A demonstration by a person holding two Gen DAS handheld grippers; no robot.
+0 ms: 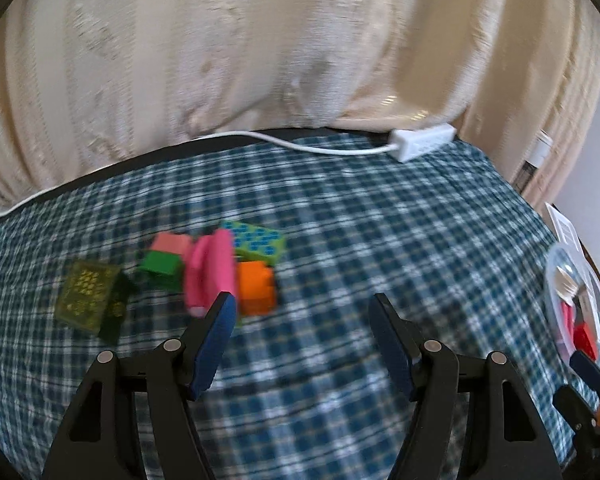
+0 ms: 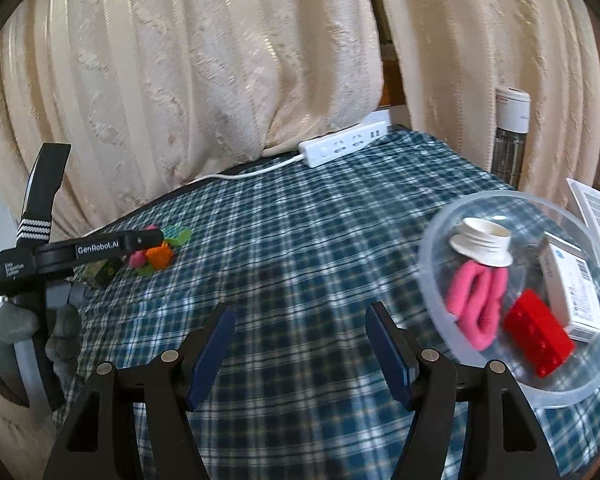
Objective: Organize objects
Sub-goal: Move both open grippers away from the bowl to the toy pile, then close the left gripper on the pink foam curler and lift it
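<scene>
A pile of small objects lies on the checked cloth in the left wrist view: a pink roll [image 1: 212, 268], an orange block [image 1: 256, 288], a green block [image 1: 160, 266], a pink block [image 1: 170, 242], a green dotted brick [image 1: 260, 240] and a dark green box [image 1: 90, 300]. My left gripper [image 1: 304, 312] is open and empty, just right of and near the pile. In the right wrist view a clear bowl [image 2: 440, 240] holds a pink hair tie [image 2: 476, 304], a red brick [image 2: 538, 334], a white cap [image 2: 484, 242] and a white box [image 2: 576, 292]. My right gripper [image 2: 300, 320] is open and empty, left of the bowl.
A white power strip [image 2: 344, 142] with its cable lies at the table's far edge by cream curtains [image 2: 220, 60]. A clear bottle [image 2: 510, 136] stands at the far right. A white card [image 2: 598, 216] sits behind the bowl. The left gripper's body [image 2: 80, 252] is at the left.
</scene>
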